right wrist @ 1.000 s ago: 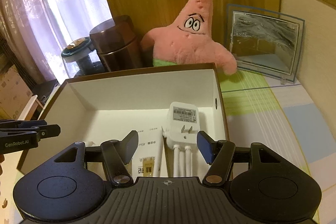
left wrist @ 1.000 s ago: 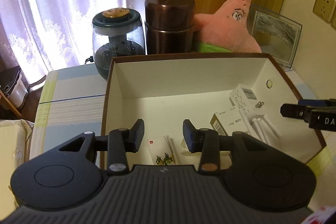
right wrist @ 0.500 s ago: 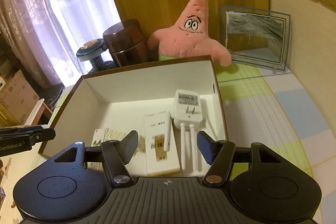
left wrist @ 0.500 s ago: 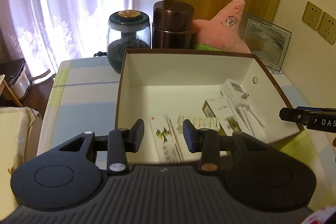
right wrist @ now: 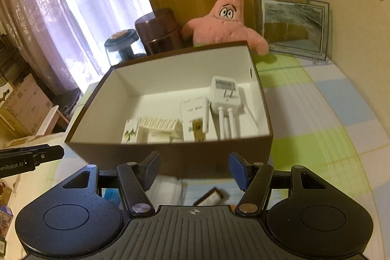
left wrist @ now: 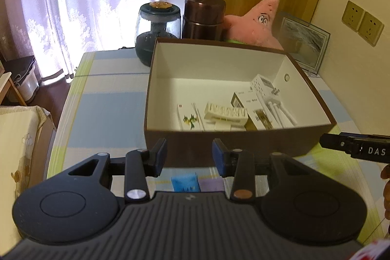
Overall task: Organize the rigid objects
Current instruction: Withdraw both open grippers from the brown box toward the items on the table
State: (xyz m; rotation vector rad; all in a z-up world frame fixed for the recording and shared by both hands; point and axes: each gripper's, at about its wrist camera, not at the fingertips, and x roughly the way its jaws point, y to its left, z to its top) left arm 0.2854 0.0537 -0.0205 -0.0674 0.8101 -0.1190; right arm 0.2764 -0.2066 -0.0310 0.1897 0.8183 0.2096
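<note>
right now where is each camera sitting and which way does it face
Left wrist: on the left gripper, in front of the brown box, facing the window corner; its open fingers show, plus the right gripper's tip at right.
Right wrist: on the right gripper, nearer the box's right end, facing the Patrick plush; open fingers, left gripper's tip at left.
Shared: box, white wifi extender, plush, brown canister.

Brown box [left wrist: 234,145], open, white inside: card pack [left wrist: 189,116], ribbed cream piece [left wrist: 225,112], white carton [left wrist: 251,106], white plug adapter [left wrist: 264,87] lying flat.
</note>
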